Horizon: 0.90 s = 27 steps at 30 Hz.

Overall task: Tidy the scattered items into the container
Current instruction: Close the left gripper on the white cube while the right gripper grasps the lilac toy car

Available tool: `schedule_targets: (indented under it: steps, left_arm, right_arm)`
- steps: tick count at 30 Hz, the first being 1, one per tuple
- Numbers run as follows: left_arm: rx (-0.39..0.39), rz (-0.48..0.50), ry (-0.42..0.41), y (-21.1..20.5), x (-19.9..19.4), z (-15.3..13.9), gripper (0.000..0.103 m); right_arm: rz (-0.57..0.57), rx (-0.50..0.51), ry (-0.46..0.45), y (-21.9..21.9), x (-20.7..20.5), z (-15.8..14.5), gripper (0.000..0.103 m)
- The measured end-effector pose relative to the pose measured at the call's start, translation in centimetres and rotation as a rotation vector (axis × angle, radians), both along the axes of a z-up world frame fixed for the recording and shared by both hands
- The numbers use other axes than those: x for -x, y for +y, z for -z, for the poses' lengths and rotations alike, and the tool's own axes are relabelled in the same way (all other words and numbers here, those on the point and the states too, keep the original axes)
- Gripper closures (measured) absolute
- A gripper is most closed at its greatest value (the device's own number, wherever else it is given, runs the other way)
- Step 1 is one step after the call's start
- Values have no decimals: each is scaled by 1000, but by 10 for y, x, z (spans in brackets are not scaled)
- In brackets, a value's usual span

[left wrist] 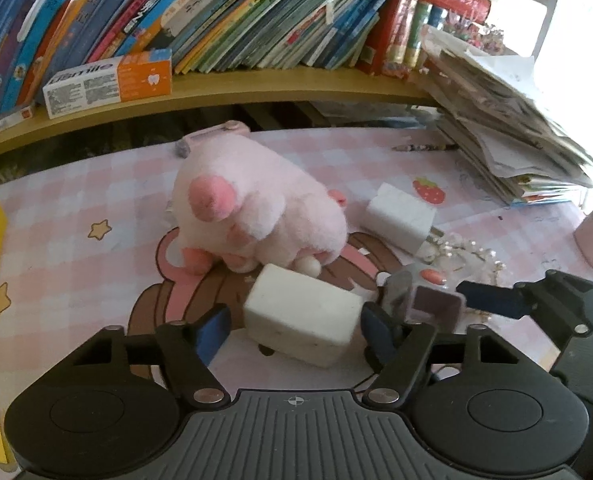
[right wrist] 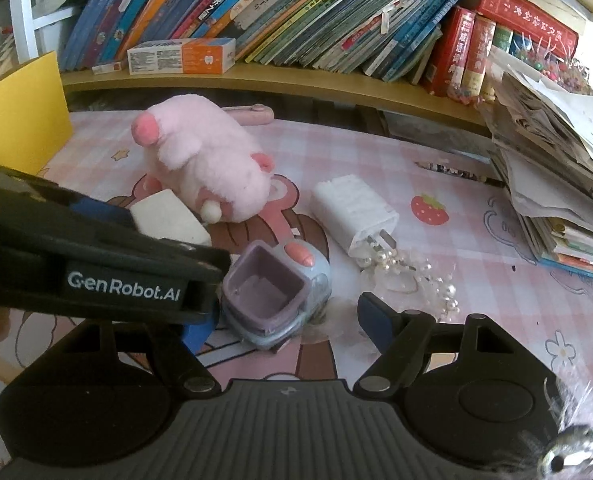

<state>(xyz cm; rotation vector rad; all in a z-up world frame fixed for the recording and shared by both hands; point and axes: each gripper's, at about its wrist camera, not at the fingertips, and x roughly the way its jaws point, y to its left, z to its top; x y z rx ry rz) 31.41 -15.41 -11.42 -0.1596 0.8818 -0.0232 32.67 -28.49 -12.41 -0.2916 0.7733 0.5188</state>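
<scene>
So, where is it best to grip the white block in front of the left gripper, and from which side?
Probably across its two short ends, coming from above and the near side. The white block lies flat, long side across the left gripper, whose fingers already flank those ends without touching. The pink plush crowds its far edge.
</scene>
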Motion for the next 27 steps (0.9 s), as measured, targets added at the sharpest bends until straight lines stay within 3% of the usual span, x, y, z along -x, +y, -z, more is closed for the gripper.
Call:
schedule_targets:
  steps: [1,7,20,27]
  left_arm:
    - [9,5,-7,1,0,0,48]
    - [-29,15,-17,5,7,-4,56]
    - [-55,2,-22,23,39,-18,59]
    - [-50,0,-25,24,52,-24,59]
  right_arm:
    - [-1,1,-3,1,-1,0,27]
    - [5,3,-13,-1,2,-2,27]
    - [-8,8,-32,-2,15,-6,27]
    - [4,16,-7,12,1,3,40]
